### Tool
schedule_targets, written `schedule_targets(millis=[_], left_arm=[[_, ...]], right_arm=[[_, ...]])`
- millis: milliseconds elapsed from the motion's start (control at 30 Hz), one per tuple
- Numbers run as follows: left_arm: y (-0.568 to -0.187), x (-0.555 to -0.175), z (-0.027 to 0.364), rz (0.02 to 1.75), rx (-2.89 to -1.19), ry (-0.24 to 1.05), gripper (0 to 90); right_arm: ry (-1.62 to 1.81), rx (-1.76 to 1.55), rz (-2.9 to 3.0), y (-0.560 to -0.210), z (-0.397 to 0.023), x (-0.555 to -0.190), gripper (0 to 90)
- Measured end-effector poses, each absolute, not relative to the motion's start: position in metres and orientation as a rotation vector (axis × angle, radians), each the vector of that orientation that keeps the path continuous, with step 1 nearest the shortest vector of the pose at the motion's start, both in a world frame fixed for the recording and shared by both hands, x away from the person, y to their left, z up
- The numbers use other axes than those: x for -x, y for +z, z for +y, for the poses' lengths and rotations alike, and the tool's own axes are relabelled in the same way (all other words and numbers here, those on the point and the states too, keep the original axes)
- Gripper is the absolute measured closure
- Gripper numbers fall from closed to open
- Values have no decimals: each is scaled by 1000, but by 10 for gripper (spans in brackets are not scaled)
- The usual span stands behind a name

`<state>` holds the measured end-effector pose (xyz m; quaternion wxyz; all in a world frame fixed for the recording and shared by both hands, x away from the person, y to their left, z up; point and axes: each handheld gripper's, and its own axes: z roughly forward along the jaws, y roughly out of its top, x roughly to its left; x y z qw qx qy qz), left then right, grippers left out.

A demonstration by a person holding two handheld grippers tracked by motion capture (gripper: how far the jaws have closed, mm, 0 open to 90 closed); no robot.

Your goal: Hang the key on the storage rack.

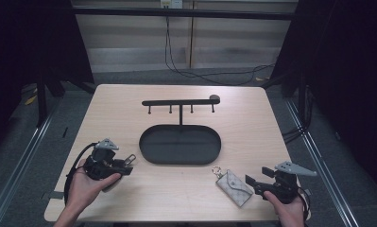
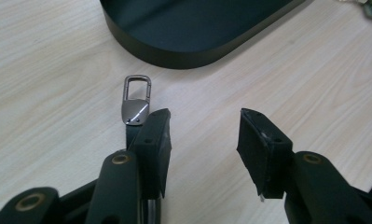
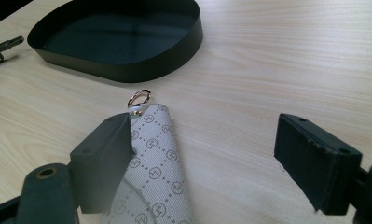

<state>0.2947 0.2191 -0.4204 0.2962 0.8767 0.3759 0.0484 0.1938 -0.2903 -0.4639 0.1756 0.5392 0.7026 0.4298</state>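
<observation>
Work in hand: two key holders lie on the table (image 1: pixel 129 99), apparently to be picked up and hung on the rack or set in the tray; this is a judgement from the layout.
Left gripper (image 2: pixel 204 135): jaws spread apart, holding nothing, resting low over the table at the person's left.
Metal key clip (image 2: pixel 137 100): flat on the table, its strap running under the left-hand jaw; just short of the tray, not touching it.
Right gripper (image 3: pixel 204 154): jaws wide apart, nothing between the pads.
Patterned pouch (image 3: pixel 158 168): flat on the table, partly under one jaw of the right gripper, its small ring (image 3: pixel 139 98) pointing toward the tray.
Tray (image 1: pixel 150 158): dark oval, centre of the table, nothing visible inside.
Hook rack (image 1: pixel 179 101): upright bar behind the tray with four pegs, all bare.
Done: neither item lifted, hung or placed; both grippers are only lined up near their items.
Left to do: close on each item, lift, carry to the pegs or tray, release.
Risk noted: the clip lies off-centre to the left gripper's jaws, so a re-alignment appears needed before closing.
</observation>
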Motion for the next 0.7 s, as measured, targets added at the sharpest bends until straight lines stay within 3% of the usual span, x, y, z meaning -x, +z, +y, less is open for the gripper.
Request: schedule_targets(millis=[700], left_arm=[[-425, -335, 210, 1051, -2501, 101, 575]], right_arm=[[1218, -1532, 1999, -464, -289, -194, 192]])
